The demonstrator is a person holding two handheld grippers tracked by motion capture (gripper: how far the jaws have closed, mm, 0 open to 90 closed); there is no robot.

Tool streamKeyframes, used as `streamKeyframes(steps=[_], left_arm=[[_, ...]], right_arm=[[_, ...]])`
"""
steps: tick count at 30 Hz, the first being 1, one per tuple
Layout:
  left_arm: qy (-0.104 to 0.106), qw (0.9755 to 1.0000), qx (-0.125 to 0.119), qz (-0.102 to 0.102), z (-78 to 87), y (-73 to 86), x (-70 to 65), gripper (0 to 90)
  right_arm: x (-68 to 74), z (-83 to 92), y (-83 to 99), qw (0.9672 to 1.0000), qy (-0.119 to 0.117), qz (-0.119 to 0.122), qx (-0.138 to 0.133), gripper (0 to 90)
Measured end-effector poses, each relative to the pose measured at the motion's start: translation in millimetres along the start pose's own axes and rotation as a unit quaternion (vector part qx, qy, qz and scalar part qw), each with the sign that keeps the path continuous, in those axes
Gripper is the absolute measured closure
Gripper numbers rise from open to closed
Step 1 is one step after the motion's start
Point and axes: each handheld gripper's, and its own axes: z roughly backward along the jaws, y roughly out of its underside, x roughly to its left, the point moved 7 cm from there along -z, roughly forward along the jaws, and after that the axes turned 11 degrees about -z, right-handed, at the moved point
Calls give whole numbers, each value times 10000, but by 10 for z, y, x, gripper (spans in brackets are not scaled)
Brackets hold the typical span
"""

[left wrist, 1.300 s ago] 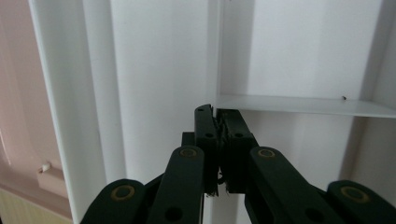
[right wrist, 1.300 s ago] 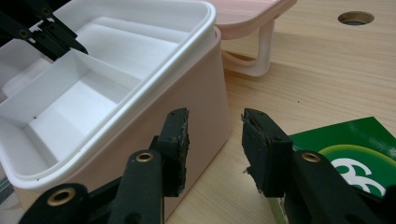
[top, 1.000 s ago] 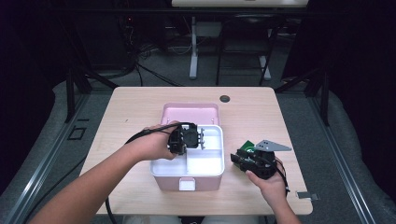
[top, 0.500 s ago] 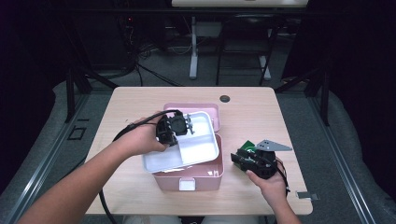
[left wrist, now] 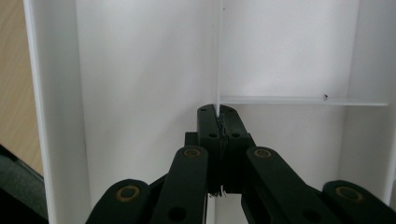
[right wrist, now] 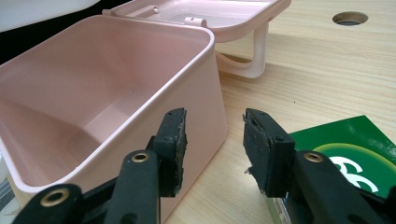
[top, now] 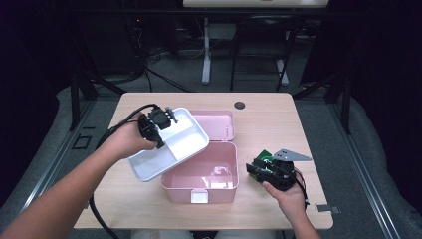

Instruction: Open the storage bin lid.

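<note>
A light wooden table (top: 298, 117) carries it all, with a round cable hole (top: 240, 105) near its far edge. The open pink box (top: 201, 174) sits by the near edge, and a green packet (right wrist: 359, 149) lies just to its right.

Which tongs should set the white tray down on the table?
Left. The left tongs are shut on the white tray divider, tray lifted beside the pink box. The right tongs are open, holding nothing.

High view overhead – 2 close gripper views share pink box (top: 199, 174).
</note>
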Motion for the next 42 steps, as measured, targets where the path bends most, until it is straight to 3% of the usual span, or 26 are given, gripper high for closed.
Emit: streamKeyframes(steps=[8, 14, 19, 24, 31, 35, 42], left_arm=[[5, 9973, 89, 735, -20, 524, 298, 892], [37, 9919, 176, 1261, -98, 988, 466, 892], [48, 9886, 218, 1487, -186, 1203, 527, 892], [142, 9870, 294, 1575, -413, 1287, 510, 892], [306, 9848, 407, 1658, -857, 1321, 451, 892], [397, 9824, 447, 1767, -1139, 1351, 425, 892], [532, 9789, 305, 1948, -1359, 1378, 409, 892]], right_arm=[[-2, 2, -6, 10000, 6, -14, 2, 568], [2, -10, 1, 10000, 29, -21, 26, 556], [7, -14, 0, 10000, 33, -25, 16, 553], [4, -14, -1, 10000, 49, -20, 5, 546], [-9, -7, -4, 10000, 69, -13, -24, 541], [-17, -4, -5, 10000, 81, -23, -20, 540], [-20, -6, -9, 9999, 94, -21, -48, 540]])
